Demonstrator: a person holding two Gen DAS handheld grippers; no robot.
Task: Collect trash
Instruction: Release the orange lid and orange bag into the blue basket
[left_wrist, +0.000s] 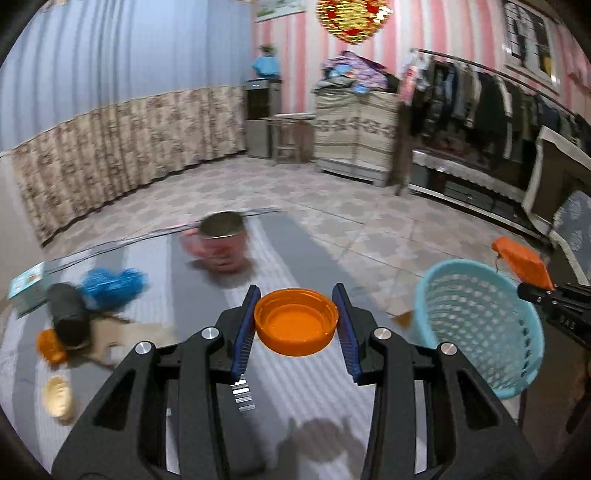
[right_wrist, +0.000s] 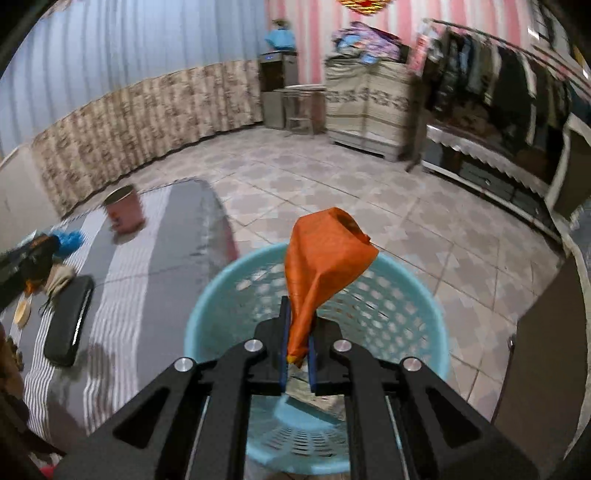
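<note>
Left gripper (left_wrist: 296, 321) clamps an orange cap (left_wrist: 296, 322) between its blue pads, held above the striped table (left_wrist: 303, 402). At 3 o'clock stands the blue basket (left_wrist: 476, 328). Right gripper (right_wrist: 297, 350) pinches the neck of an orange balloon (right_wrist: 325, 266) directly over the basket (right_wrist: 229, 280); paper scraps (right_wrist: 314, 397) lie inside. Farther, at 10 o'clock, a pink mug (left_wrist: 219, 245), blue scrunched item (left_wrist: 112, 286) and black cylinder (left_wrist: 68, 317) remain. Risk: the light balloon may cling to a pad or drift past the rim on release; the shallow cap may slip.
</note>
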